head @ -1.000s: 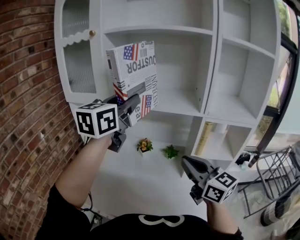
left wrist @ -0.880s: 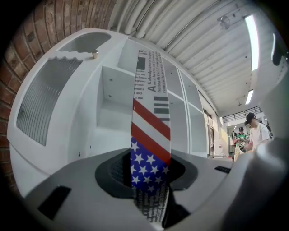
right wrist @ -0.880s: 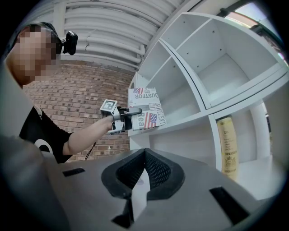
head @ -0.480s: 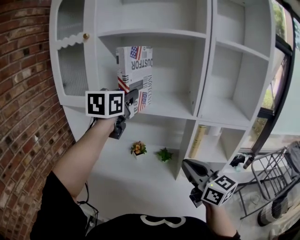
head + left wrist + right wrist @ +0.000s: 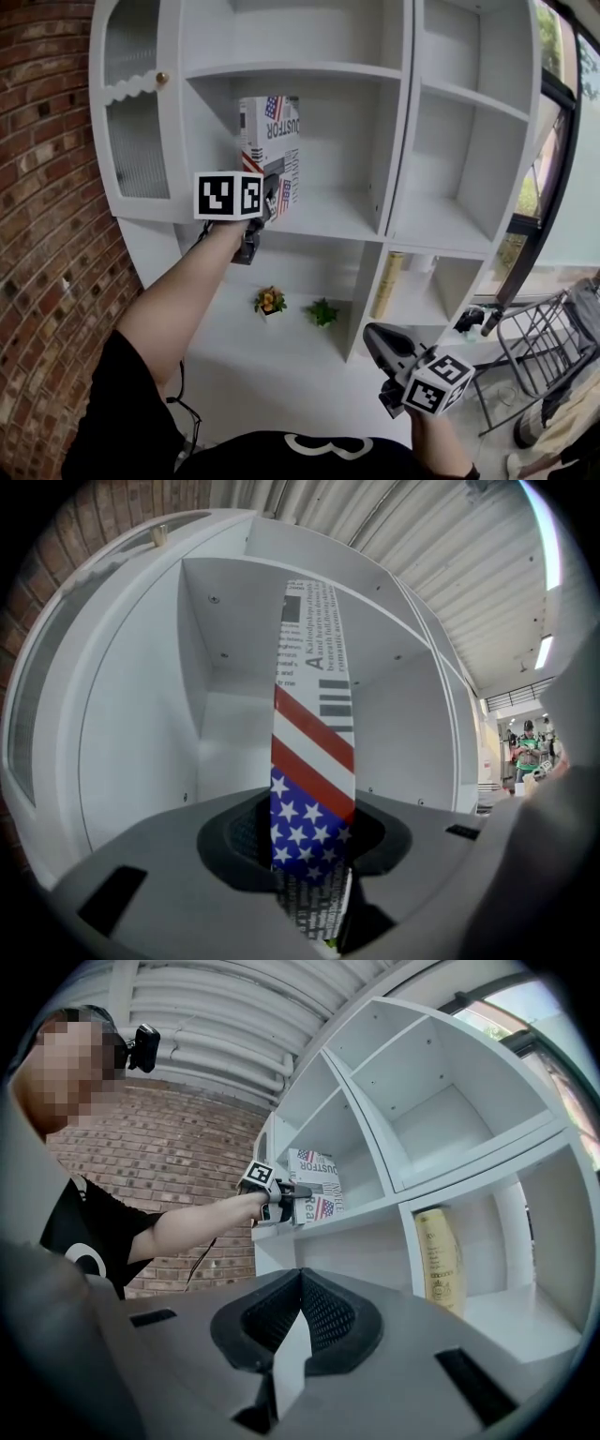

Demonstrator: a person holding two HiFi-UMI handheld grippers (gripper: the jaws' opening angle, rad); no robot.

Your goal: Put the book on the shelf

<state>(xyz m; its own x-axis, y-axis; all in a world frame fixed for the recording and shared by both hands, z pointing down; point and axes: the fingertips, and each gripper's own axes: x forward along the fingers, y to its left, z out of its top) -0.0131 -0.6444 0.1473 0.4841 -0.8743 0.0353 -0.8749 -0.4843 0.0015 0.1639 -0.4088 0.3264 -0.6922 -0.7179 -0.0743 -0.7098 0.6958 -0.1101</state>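
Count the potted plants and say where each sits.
2. The flowering plant and the green plant stand side by side in the compartment below the held book. Others may be hidden.

We face a white shelf unit of open compartments. It stands beside a red brick wall on our left. Its upper left corner has a door of ribbed glass with a small brass knob. To our right, a dark-framed window lets in daylight, with greenery beyond it. Below the window stands a metal wire rack. Overhead runs a white ribbed ceiling.
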